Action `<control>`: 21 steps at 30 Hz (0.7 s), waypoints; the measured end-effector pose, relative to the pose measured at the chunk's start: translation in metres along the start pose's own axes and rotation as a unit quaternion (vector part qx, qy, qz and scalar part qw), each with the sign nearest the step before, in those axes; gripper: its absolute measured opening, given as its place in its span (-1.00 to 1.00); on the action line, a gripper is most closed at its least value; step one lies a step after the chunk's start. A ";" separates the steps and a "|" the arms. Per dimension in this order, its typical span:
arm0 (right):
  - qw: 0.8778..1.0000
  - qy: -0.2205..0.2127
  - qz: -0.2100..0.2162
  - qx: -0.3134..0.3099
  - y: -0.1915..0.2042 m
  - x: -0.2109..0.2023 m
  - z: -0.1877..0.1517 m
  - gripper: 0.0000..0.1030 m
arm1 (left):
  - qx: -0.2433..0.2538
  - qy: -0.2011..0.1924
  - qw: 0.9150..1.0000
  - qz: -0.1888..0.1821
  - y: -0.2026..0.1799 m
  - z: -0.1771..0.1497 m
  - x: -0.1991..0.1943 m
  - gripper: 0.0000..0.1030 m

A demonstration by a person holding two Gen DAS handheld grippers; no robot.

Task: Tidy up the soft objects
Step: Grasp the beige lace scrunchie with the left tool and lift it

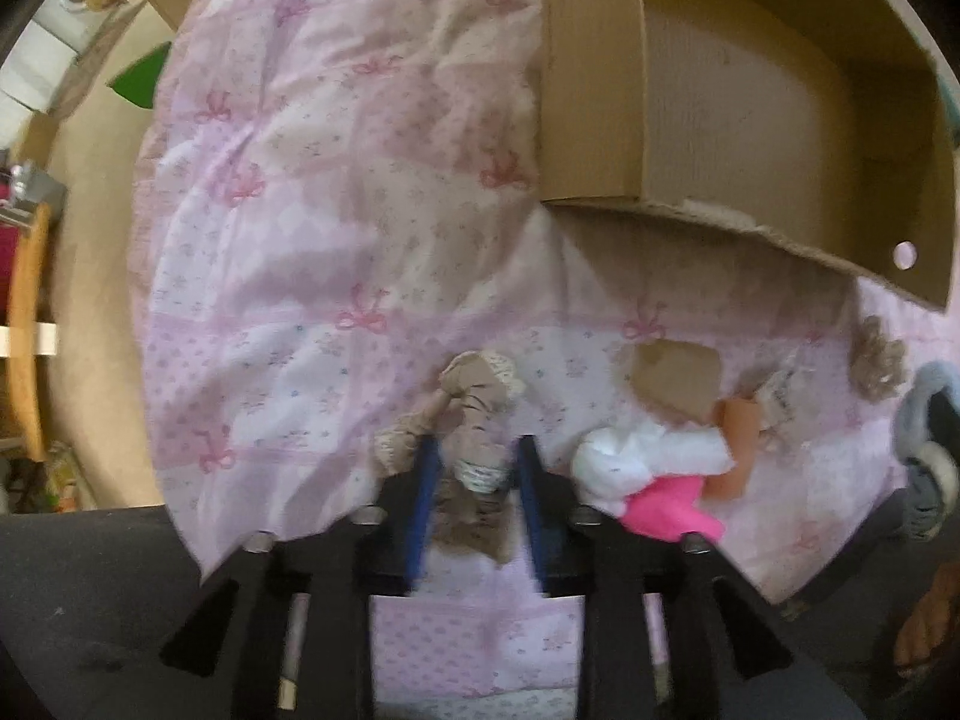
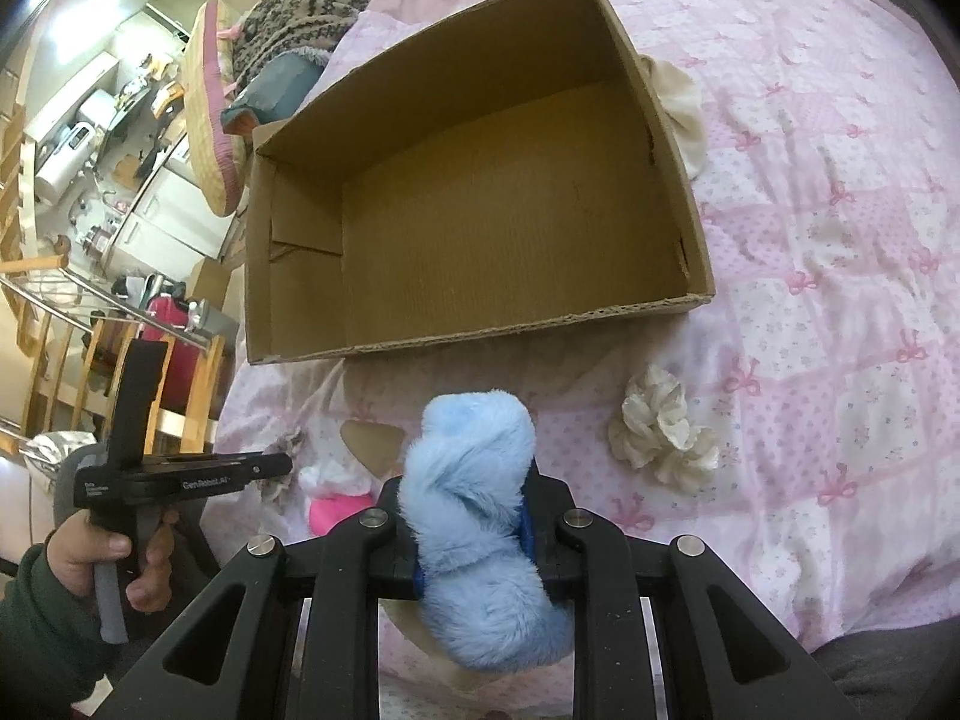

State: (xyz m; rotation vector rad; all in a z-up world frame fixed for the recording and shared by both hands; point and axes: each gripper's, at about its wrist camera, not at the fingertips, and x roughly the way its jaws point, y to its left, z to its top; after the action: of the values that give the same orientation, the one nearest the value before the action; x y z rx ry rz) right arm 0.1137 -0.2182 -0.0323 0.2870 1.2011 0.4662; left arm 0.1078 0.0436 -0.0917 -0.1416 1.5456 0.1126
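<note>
A: Item one, blue fluffy toy [image 2: 474, 498]. Location?

B: Clamped between the jaws of the right gripper [image 2: 474, 516], raised above the pink quilt [image 2: 828, 228], just short of the near wall of the cardboard box [image 2: 480, 336]. Box interior bare as far as the right wrist view shows.

A: Item two?

B: Beige cloth doll [image 1: 474, 420], lying on the quilt between the blue fingers [image 1: 423, 510] of the left gripper [image 1: 474, 474]. The gripper points straight down over it. The jaws stand part open on either side of the doll; whether the pads actually press it I cannot tell, as the view is blurred there.

A: Other stock still out?

B: White and pink soft toy [image 1: 648, 474] just beside the doll, an orange piece [image 1: 735, 438] touching it, a cream ruffled scrunchie [image 2: 663, 432] near the box's right corner, a curly beige item [image 1: 879, 354] further off. A cream cloth [image 2: 678, 108] lies against the box's far right wall, outside it.

A: Step in hand?

B: Judged as two at once: right side carrying toward the box, left side taking up the doll.

A: Next move calls for?

B: Probably lifting the blue toy over the near wall before release. The left needs a firm pinch on the doll's body, not a loose limb, then a straight lift clear of the neighbouring white toy.
</note>
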 end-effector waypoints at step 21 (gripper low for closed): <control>1.000 0.000 -0.007 0.004 0.001 0.002 0.001 -0.52 | -0.026 0.030 0.999 -0.025 -0.005 0.011 0.032 -0.58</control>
State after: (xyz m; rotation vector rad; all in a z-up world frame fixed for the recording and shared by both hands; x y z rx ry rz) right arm 0.1150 -0.2167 -0.0334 0.2854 1.2049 0.4495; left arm 0.1207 0.0400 -0.1235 -0.2261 1.5986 0.1099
